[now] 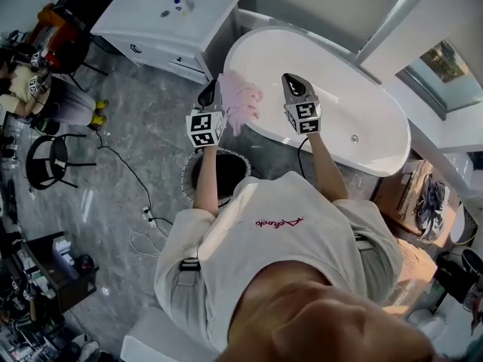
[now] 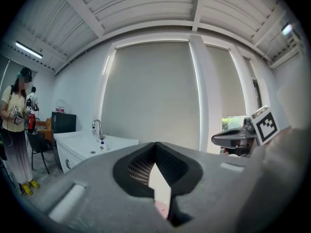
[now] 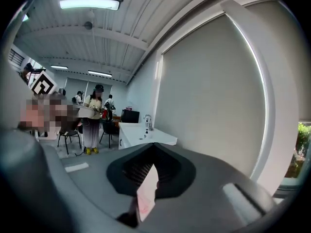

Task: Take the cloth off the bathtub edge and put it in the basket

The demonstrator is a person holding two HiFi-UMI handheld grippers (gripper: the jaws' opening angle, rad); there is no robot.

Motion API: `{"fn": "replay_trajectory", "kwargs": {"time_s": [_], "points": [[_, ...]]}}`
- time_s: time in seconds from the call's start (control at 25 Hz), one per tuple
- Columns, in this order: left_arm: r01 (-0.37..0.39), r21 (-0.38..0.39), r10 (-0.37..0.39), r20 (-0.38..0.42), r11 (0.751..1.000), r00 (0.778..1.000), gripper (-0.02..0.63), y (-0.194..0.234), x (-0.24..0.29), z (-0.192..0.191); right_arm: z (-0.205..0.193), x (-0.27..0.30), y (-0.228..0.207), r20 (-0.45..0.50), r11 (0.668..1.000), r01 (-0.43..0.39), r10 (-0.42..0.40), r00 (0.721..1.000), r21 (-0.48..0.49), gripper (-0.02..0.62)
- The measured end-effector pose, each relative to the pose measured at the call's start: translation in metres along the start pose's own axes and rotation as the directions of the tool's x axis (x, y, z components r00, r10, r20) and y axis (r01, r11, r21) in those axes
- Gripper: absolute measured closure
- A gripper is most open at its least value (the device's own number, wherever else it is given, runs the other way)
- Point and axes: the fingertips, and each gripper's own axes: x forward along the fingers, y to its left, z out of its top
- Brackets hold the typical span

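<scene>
Pink cloth point(image 1: 241, 100) is up off the tub. It hangs crumpled in the air between the two grippers, over the near-left rim of the white bathtub point(image 1: 339, 59). The bulk sits hard against the left gripper point(image 1: 208, 95). Its jaws are closed on a thin fold; a pale pink sliver shows pinched between the pads in the left gripper view.

The right gripper point(image 1: 296, 87) has its jaws closed tight too, with a similar pink-white strip caught between them in its own view. From above, the stretch of cloth reaching across to it is hard to make out, so it probably holds only a corner. Both grippers point away from the person, roughly level, side by side and apart.

Basket point(image 1: 193, 173): round, dark inside, on the grey floor point(image 1: 143, 127) just near of the tub's left end, partly hidden by the person's left arm. The cloth hangs above and far of it, clear of its rim.

Further left and far: a white vanity point(image 1: 151, 17) with a tap point(image 2: 97, 126), close by the tub's end. A black chair point(image 1: 47, 161) stands well off to the left, and a cable point(image 1: 128, 168) trails over the floor. Another person point(image 2: 15, 125) stands left of the vanity.
</scene>
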Motion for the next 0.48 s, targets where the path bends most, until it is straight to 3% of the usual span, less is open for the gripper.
{"fn": "replay_trajectory", "kwargs": {"time_s": [0.48], "points": [[0.007,-0.033,-0.007,-0.011,0.999,1.000,0.604,0.053,0.028,-0.013,0.002,0.064,0.023,-0.020,1.000,-0.012,0.012,1.000,-0.007,0.588]]}}
